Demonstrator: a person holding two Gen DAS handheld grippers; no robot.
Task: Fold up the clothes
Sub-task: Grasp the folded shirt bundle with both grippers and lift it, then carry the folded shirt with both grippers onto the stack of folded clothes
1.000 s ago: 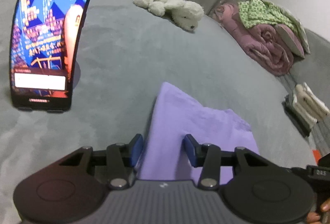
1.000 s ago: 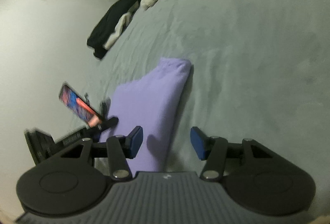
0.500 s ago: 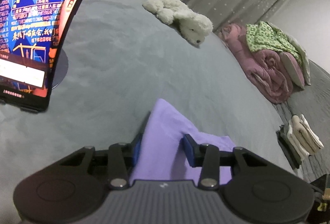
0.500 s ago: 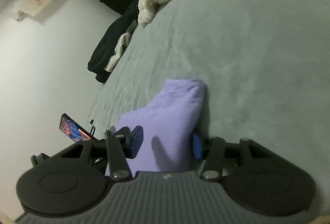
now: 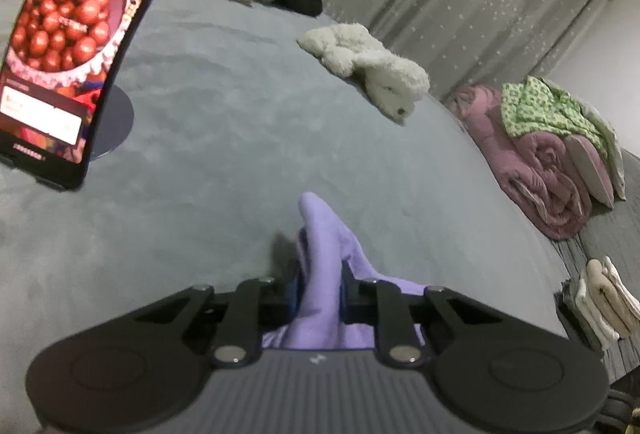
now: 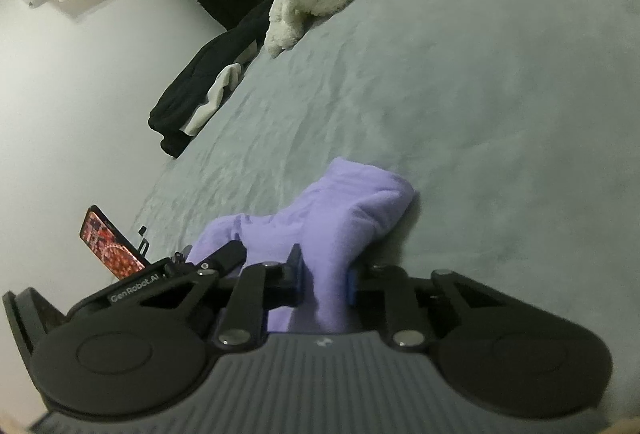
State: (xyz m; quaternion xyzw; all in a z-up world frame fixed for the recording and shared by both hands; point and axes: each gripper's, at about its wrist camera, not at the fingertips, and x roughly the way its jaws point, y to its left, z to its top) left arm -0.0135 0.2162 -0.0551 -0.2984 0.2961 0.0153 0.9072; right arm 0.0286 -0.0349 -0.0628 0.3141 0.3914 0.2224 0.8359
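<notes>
Both hand-held grippers have just been closing, each with purple cloth between its jaws. The left hand-held gripper now pinches a raised ridge of the purple garment, where a second ago its jaws stood apart around flat fabric. The right hand-held gripper likewise pinches its edge of the same garment. This probably means both grips are set and a fold can begin. The garment lies on the grey bed, bunched up between the tools. Each tool tilts gently downward toward the bed.
</notes>
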